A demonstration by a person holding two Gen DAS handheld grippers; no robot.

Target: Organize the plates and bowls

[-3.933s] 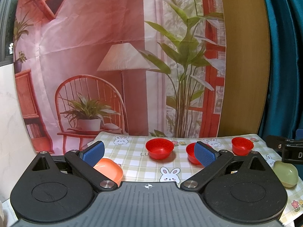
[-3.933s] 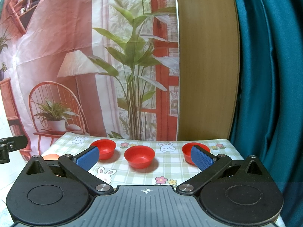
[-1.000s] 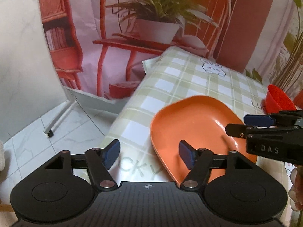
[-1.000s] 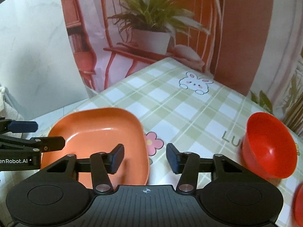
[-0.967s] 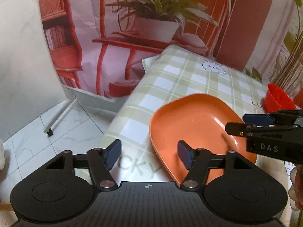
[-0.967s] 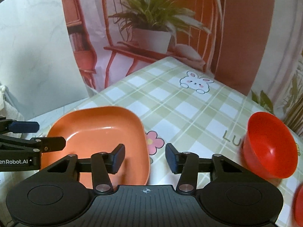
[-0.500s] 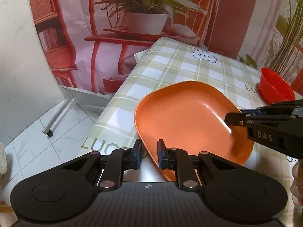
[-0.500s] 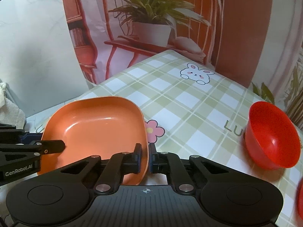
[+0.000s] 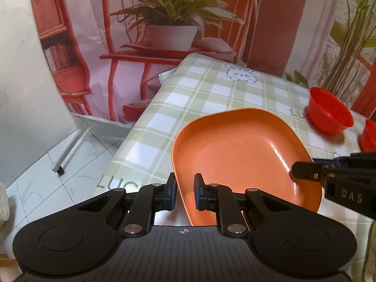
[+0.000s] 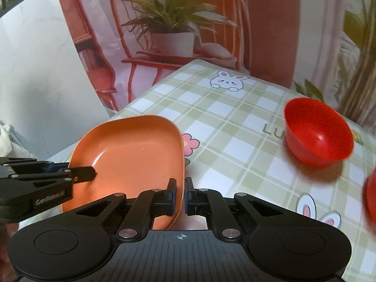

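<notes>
You've got a glossy orange plate point(image 9: 237, 155), smooth plastic look, rounded-rectangle with a raised rim, sitting mid-frame in both views, and it's empty. Your left claw point(image 9: 185, 193) is pinched onto its near-left rim; your right claw point(image 10: 179, 193) is clamped tight on the opposite rim, lower centre of the right view. The counter point(image 10: 235, 117) wears a shiny green-and-white checked cloth with bunnies and flowers. A round red bowl point(image 10: 318, 135) stands empty at right, well apart from the plate. A second bowl point(image 10: 371, 199) is cut off by the right edge, so you can't see inside. Whether the plate's underside touches the cloth is hard to tell.
</notes>
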